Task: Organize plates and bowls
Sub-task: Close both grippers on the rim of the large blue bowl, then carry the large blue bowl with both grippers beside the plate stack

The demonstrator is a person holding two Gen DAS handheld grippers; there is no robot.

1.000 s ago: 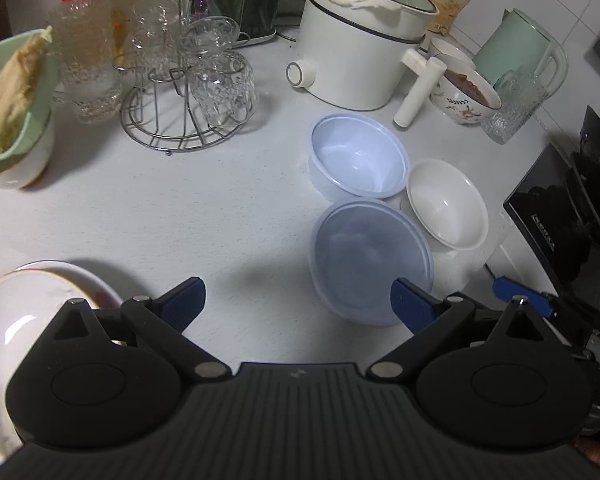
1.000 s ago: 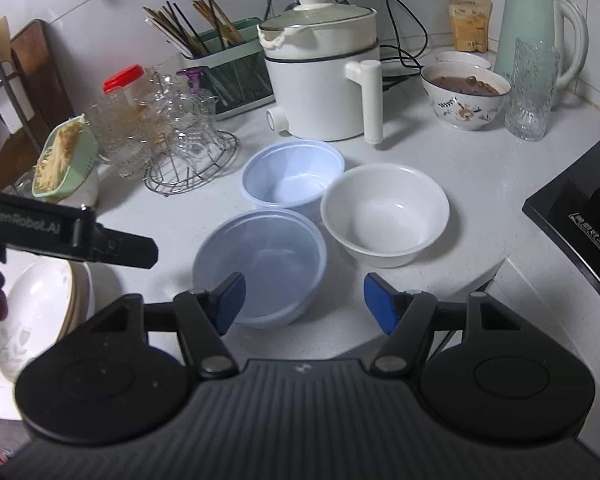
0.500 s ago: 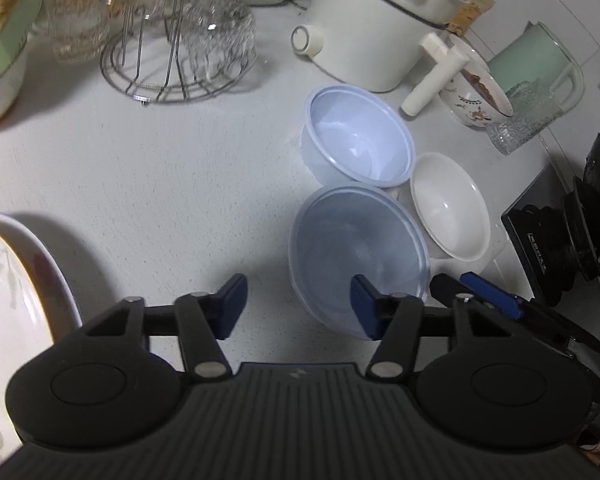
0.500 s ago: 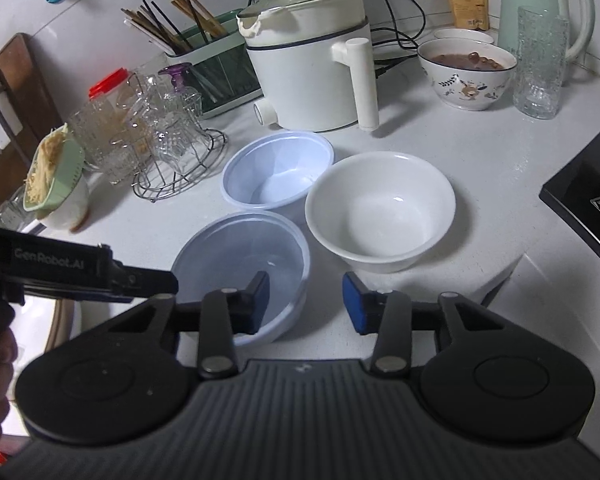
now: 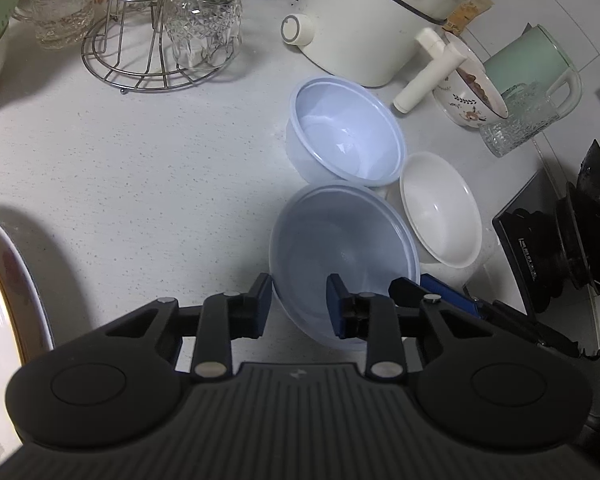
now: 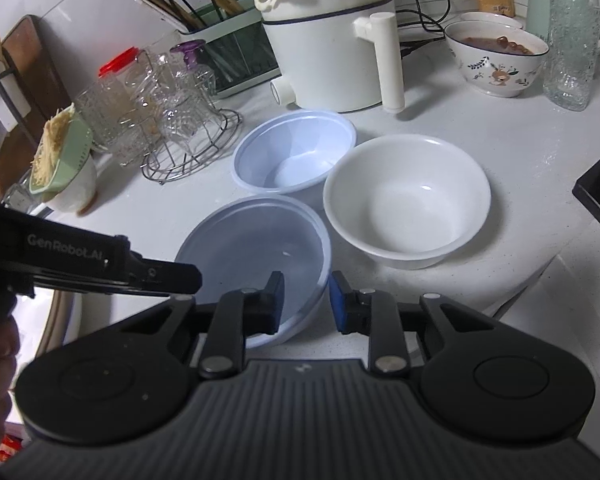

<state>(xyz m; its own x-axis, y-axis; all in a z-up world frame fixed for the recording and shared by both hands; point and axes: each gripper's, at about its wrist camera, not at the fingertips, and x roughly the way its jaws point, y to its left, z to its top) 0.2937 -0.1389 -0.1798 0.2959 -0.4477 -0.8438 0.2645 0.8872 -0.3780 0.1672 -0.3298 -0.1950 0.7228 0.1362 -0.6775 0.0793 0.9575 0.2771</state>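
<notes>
Both grippers had narrowed and closed in on the near translucent bowl (image 5: 340,240), left gripper (image 5: 299,306) and right gripper (image 6: 306,304) each straddling its rim at the counter (image 5: 140,160) front edge, contact unclear, white bowl (image 6: 406,208) touching beside it, second translucent bowl (image 6: 294,152) behind, glass rack (image 5: 160,52) and cooker (image 6: 332,40) farther back.

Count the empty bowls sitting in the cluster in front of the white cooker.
3. Translucent blue plastic bowl nearest, both grippers' jaws at its rim; second pale blue plastic bowl behind it; white ceramic bowl to their right. None seems hidden.

Translucent, seemingly plastic bowl (image 6: 256,248); speckled countertop (image 5: 140,168).
</notes>
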